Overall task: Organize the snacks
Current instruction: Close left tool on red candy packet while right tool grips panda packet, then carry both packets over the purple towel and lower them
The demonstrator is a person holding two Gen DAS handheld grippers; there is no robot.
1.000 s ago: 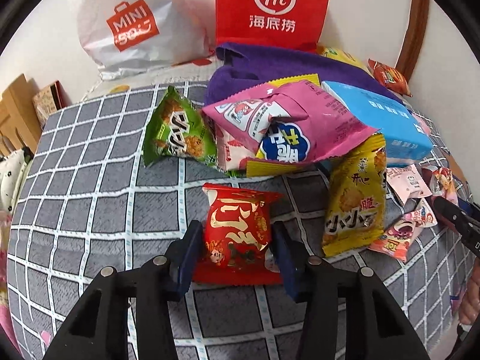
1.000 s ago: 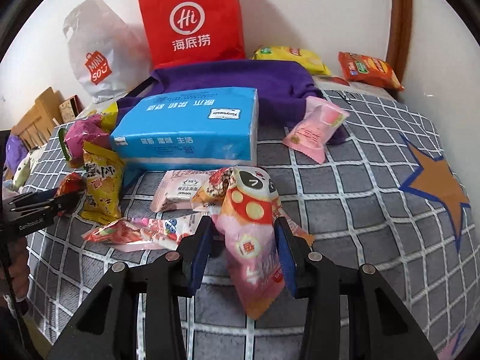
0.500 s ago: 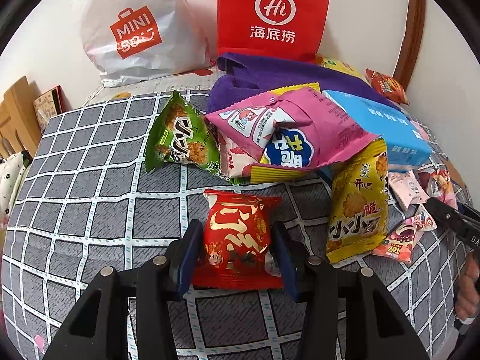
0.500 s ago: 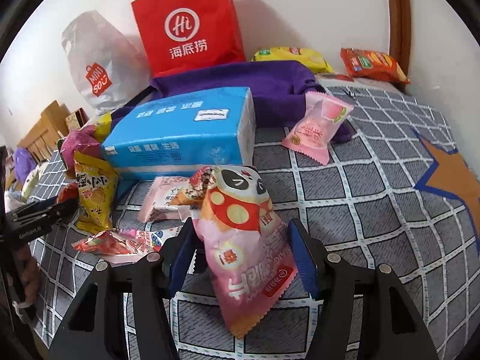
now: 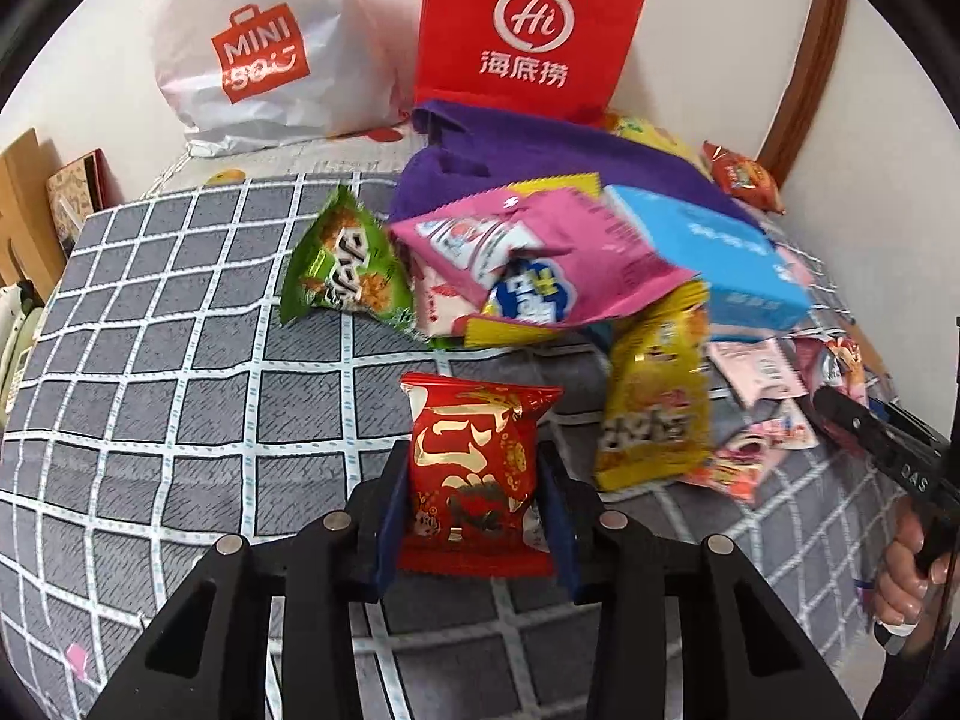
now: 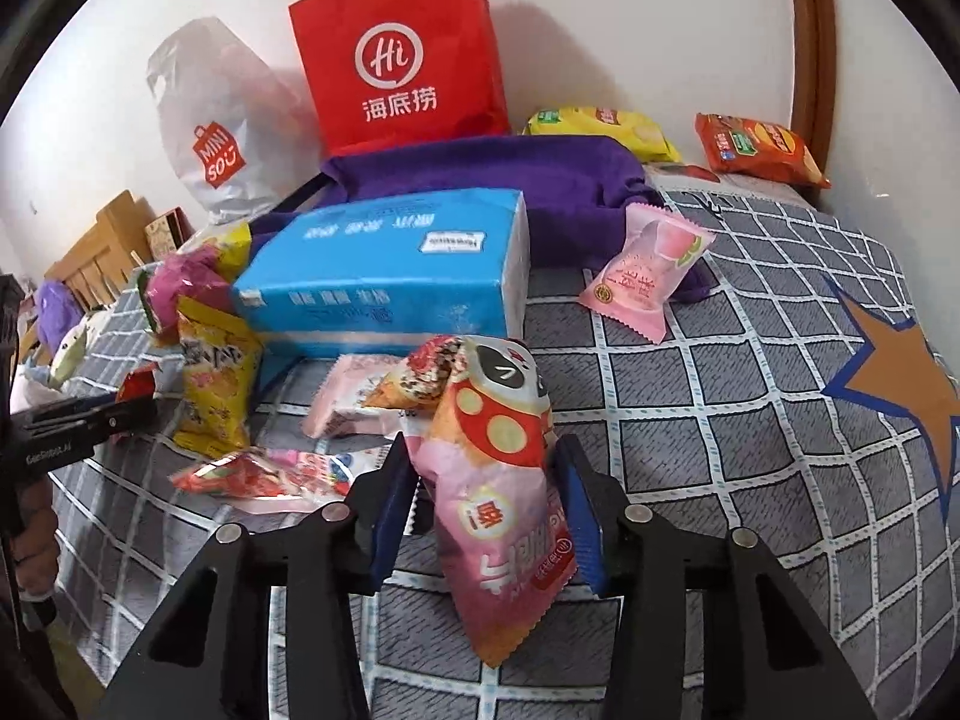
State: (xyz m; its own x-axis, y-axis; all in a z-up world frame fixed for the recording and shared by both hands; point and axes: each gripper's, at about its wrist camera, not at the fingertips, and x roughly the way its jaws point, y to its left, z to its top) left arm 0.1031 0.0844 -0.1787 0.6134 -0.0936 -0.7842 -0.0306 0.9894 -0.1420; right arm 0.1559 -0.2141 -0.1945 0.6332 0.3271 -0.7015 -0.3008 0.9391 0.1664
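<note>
Both sets of tongs squeeze in from where they stood a moment back: the right pair, which had spread wide around its bag, is closing again, and the left pair is closing tighter on its packet.

Biggest first. The grey bedspread with the white grid (image 5: 180, 360) carries the whole jumble, and behind it at twelve o'clock stands the red paper carrier bag with the white Hi logo (image 5: 528, 30), with the white plastic shopping bag (image 5: 264, 48) at about eleven. In front lies the crumpled purple cloth (image 5: 540, 150), then the blue rectangular tissue pack (image 6: 390, 282), stiff enough to hold its shape.

Now the right gripper (image 6: 486, 510): the tall pink foil snack bag with the cartoon face (image 6: 504, 480) stands between its blue pads, and both pads look pressed to its sides. It is puffy, light and slick, so I reckon a hold across the middle beats the crimped ends.

Smallest: the left gripper (image 5: 474, 510) clamps the small red foil packet with gold lettering (image 5: 474, 468), dead centre, at six o'clock from the snack pile. It looks feather-light and crushable; the contents may crack under a hard pinch, and the film could slide.
</note>
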